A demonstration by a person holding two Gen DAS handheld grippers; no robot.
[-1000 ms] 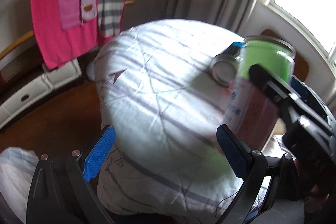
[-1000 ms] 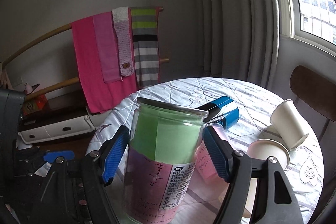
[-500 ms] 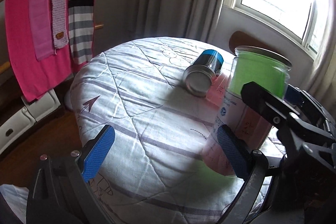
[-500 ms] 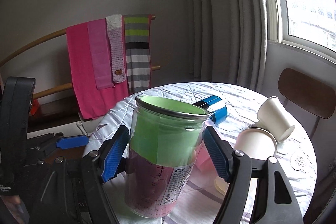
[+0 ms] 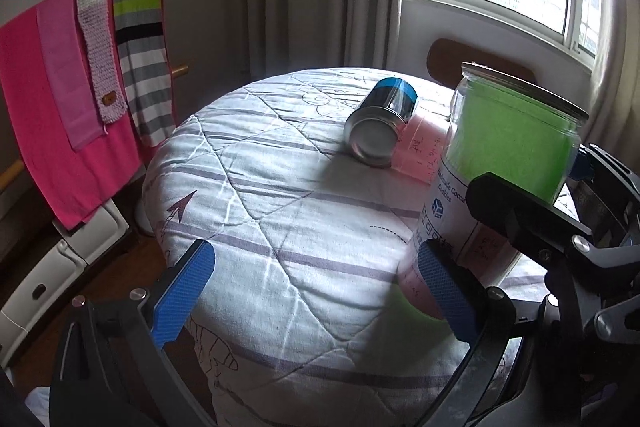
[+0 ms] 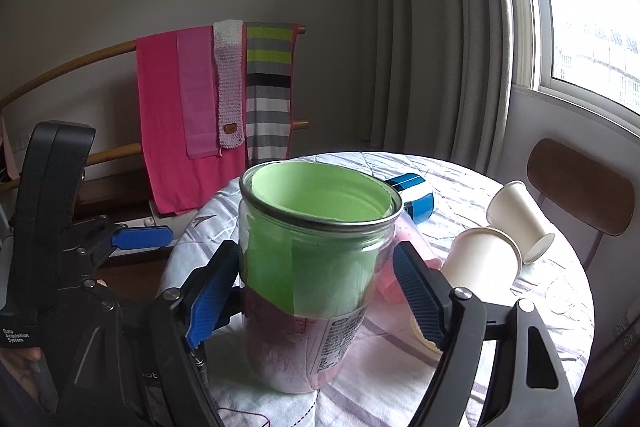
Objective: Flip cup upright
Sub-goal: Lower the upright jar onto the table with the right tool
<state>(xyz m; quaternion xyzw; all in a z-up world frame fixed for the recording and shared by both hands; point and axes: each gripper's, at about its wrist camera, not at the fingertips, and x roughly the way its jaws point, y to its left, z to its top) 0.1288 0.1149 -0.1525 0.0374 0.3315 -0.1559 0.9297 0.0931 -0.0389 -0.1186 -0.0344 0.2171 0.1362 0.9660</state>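
Right claw [image 6: 316, 291] straddles the clear cup [image 6: 316, 267], upright near the surface's [image 5: 288, 195] front edge, pads apparently clear of its sides. Green and pink paper lines it. Left claw [image 5: 316, 291] hangs released, empty, beside it.

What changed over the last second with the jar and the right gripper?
The jar went from tilted to standing upright on the table, mouth up. The right gripper stayed around it, pads at its sides; a gap shows on the right pad, so release may have begun. Left gripper stayed open and empty. Blue can and paper cups still lie on their sides.
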